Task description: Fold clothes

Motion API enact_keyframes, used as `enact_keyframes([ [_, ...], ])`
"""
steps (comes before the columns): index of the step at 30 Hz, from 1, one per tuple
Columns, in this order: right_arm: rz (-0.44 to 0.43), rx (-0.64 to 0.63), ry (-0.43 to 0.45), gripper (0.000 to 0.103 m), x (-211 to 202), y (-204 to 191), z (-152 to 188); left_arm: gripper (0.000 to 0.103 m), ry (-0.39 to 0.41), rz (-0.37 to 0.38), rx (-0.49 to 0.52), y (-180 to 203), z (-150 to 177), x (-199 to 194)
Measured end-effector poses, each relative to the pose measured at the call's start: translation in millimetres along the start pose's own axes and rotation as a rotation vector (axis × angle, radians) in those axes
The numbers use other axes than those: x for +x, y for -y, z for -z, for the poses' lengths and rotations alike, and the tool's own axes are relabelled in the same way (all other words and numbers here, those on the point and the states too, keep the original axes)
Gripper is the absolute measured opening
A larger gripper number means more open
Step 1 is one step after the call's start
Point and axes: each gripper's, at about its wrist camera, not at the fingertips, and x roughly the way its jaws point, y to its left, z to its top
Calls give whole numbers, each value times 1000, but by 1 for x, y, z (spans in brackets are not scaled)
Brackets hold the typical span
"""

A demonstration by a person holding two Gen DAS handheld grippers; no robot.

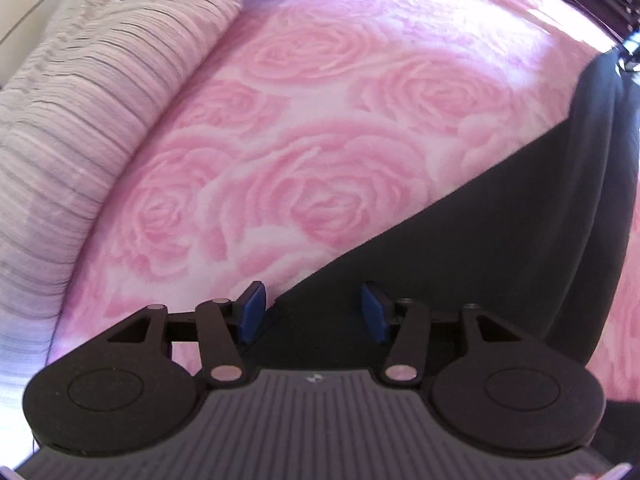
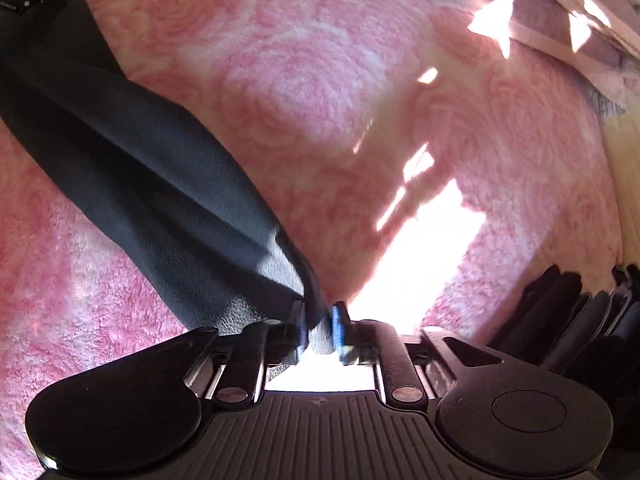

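One dark garment (image 2: pixel 152 184) hangs stretched above a bed covered by a pink rose blanket (image 1: pixel 312 128), and only one end looks secured. The right tongs (image 2: pixel 319 326) are clenched on a bunched corner of the cloth, which runs away to the far left as a twisted band. The left tongs (image 1: pixel 313 312) stand released, blue pads (image 1: pixel 251 312) spread wide, with the garment's edge lying between and under them but not pinched.

The main risk, as I judge it, is that the cloth sags or slides off on the left side before those tongs clamp, so the fold comes out skewed. The twist in the band could also set a crease into the fold. The right grip is on a thick bunch, which may slip if pulled hard.

Room is good toward the far middle of the bed, where the blanket lies bare. A striped pillow (image 1: pixel 92 92) bounds the left, and dark folded items (image 2: pixel 568 320) sit near right.
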Motion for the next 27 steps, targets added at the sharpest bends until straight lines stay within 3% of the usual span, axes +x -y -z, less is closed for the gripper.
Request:
enact_keyframes([
  [1,-10,29,0,25,2,5,2,30,-7,19,17,1,-1,2],
  [2,-28,59,3,25,3,9,4,13,-14,41,37,3,-3,3],
  [4,-66,110,8,23,4,17,9,1,-21,43,72,7,-8,1],
  [5,-76,120,3,6,3,19,11,1,-3,33,52,4,-10,-3],
  [6,-70,117,5,2,1,21,12,1,24,20,17,-1,-11,-8],
  [10,-69,147,61,2,-13,42,10,1,94,-30,-176,-27,-7,-14],
  [15,-48,177,57,2,-6,49,2,1,65,-70,-224,-17,4,4],
  [19,-55,266,80,10,-10,48,14,8,79,-76,-242,-18,1,-2],
  [24,-99,294,208,18,-40,11,30,15,127,-91,-292,-19,15,-32],
  [27,-133,261,217,38,-41,-16,28,19,126,-99,-343,-16,38,-57],
])
